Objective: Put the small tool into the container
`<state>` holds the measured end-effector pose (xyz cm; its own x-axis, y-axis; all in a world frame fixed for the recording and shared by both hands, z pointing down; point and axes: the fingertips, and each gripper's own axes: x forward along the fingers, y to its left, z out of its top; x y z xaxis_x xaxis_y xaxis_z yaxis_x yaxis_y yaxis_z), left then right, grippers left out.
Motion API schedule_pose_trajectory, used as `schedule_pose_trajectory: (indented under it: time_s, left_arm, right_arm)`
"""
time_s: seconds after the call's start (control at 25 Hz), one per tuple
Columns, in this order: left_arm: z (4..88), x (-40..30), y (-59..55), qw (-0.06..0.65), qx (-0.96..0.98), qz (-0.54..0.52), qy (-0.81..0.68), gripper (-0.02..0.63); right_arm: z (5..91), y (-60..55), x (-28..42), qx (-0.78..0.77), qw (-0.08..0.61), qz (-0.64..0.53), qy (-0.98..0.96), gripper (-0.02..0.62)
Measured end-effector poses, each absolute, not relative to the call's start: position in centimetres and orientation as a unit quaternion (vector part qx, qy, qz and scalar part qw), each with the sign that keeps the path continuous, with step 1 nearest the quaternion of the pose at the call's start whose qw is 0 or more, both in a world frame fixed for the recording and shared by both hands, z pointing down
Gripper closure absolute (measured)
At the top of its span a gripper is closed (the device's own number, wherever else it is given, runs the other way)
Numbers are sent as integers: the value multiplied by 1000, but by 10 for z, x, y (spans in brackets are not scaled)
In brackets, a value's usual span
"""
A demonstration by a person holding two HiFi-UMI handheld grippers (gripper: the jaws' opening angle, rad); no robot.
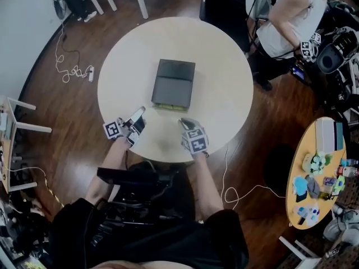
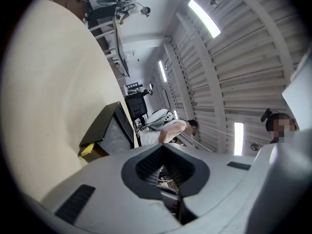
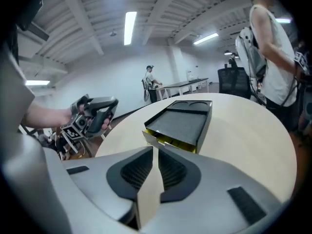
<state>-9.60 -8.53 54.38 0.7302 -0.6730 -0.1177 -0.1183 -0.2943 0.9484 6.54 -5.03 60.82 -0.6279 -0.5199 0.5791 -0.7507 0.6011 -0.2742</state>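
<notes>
Nearest the person, at the near edge of the round desk, the left claw hangs with its jaws drawn together and nothing between them. It sits just left of the near end of the container. That dark, shallow box lies in the middle of the desk, its long axis running away from the person and its yellow-edged short end towards them.

To the right, the right claw is clamped on the small tool, a thin, flat, pale strip. The strip's long axis runs along the jaws, and its far end points at the container's near end. The container lies straight ahead of this claw and a little below it, near but apart. Judging from this, the coming move is a short carry forward over the rim.
</notes>
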Motion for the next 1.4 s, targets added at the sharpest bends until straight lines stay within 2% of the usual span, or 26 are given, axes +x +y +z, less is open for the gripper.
schedule_pose_trajectory:
  time_s: [0.2,0.36,0.64,0.88,1.12,1.4]
  left_arm:
    - [539,-133,-31,527,767,-253,-266,608]
    - [516,-139,6,500,796,-250,-232,609]
    - [498,-153,92,470,834,-230,-175,607]
    - [507,-167,164,481,843,-181,-160,607]
    - [507,-155,221,472,843,-202,-163,608]
    - [471,-166,222,450,848,-229,-158,609]
  right_arm:
    - [586,-17,107,439,131,311,-833,612]
    - [575,34,119,481,91,317,-812,615]
    - [542,166,65,518,8,327,-790,615]
    - [519,238,21,522,-35,351,-777,615]
    - [479,267,38,502,-136,356,-776,615]
    - [423,258,10,461,-198,353,-790,615]
